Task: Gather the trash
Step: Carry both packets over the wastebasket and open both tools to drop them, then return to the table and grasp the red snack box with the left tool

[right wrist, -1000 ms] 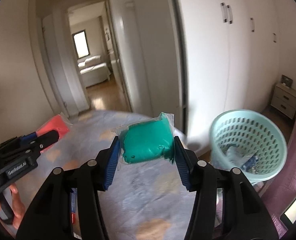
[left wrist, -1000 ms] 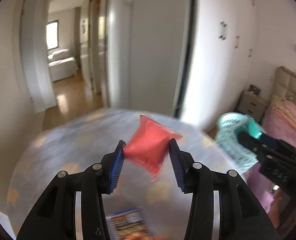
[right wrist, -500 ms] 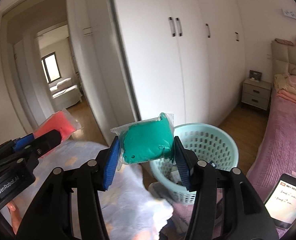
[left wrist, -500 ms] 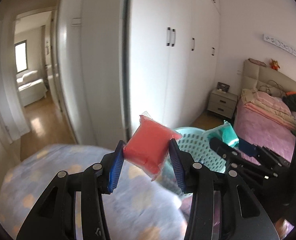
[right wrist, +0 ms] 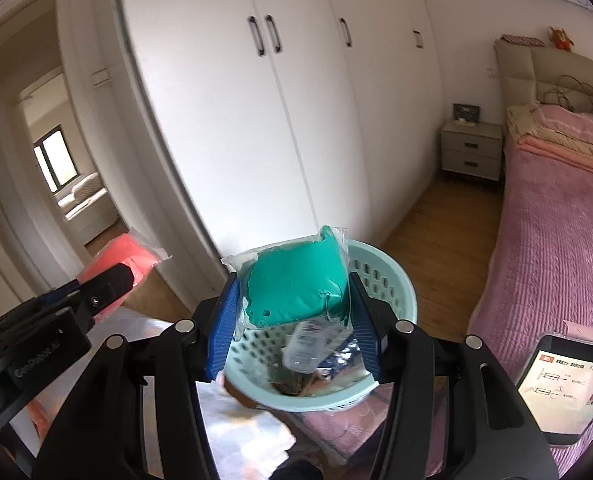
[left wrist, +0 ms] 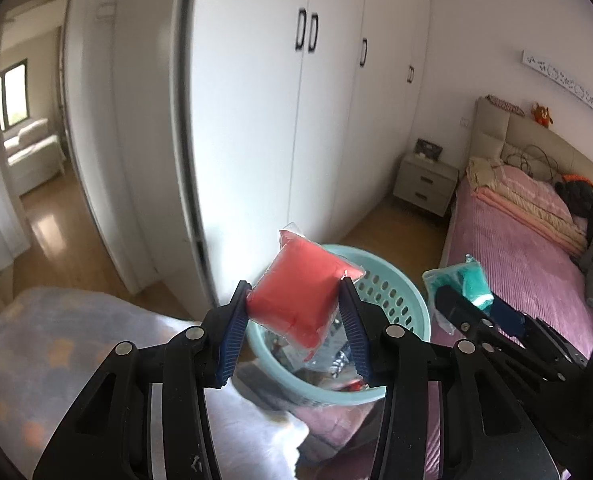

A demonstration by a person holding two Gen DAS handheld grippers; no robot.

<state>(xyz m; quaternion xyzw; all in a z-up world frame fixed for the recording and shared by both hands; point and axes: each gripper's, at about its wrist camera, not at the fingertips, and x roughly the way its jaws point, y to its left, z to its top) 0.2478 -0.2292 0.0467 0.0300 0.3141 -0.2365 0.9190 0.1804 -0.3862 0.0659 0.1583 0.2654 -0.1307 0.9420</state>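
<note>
A puffy red packet (left wrist: 300, 295) sits clamped in the left tool (left wrist: 296, 320), a teal packet (right wrist: 296, 280) in the right tool (right wrist: 292, 320), both above the pale perforated basket (right wrist: 400, 292)

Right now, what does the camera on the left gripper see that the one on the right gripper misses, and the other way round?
Only the left wrist view shows the dark clothes heaped on the pink bed. Only the right wrist view shows the lit phone screen and a clear plastic bottle in the basket. Both show the pale green perforated basket, the red plastic-wrapped packet in the left gripper and the green plastic-wrapped packet in the right gripper.
</note>
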